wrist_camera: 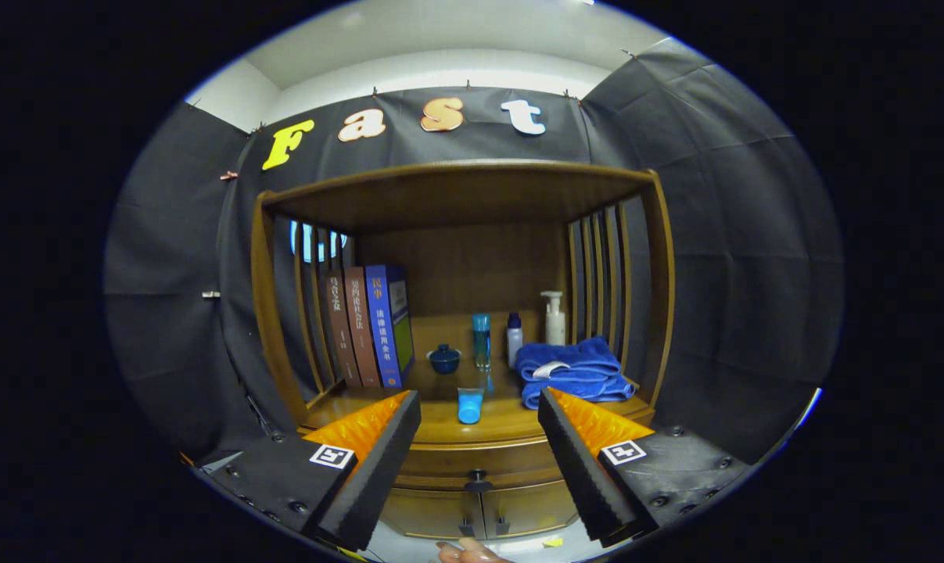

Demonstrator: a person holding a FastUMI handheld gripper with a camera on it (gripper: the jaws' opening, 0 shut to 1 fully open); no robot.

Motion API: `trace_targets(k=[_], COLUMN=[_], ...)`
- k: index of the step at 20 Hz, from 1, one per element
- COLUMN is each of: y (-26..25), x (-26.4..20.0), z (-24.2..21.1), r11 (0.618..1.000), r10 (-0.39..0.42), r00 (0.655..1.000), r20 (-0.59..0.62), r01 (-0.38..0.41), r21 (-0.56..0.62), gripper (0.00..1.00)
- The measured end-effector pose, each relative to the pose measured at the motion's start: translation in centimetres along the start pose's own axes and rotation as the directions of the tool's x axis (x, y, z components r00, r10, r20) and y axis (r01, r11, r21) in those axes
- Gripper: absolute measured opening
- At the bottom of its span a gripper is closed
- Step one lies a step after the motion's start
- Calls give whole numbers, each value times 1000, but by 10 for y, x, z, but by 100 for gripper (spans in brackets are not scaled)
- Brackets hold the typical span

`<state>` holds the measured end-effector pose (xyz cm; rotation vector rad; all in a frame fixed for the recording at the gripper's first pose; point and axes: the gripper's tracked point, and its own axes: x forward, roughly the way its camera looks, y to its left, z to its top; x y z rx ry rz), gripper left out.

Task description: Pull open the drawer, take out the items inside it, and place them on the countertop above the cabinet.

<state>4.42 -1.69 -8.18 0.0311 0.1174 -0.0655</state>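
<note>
Claw [479, 403] open, wooden countertop [440, 428], black-cloth booth

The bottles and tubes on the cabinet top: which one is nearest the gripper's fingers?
The light blue tube, standing alone at the countertop's front edge. The open gripper hovers before it; the other bottles stand farther back.

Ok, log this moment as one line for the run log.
phase: approach | gripper: open, holding nothing | drawer: closed, knob between the fingers, untouched | countertop: blue tube, folded towel
</note>
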Motion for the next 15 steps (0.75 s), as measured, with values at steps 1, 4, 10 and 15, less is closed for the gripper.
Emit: trace_targets(k=[1,4,10,15], y=[0,0,4,8], x=[-7,-29,-68,-85], z=[8,27,47,46], r11=[1000,1000,999,999], r10=[1,2,20,38], r00=[1000,998,995,995], r20=[16,59,100,92], r01=[-1,-2,-17,-34], r21=[-1,-10,-28,-42], gripper=[99,99,99,99])
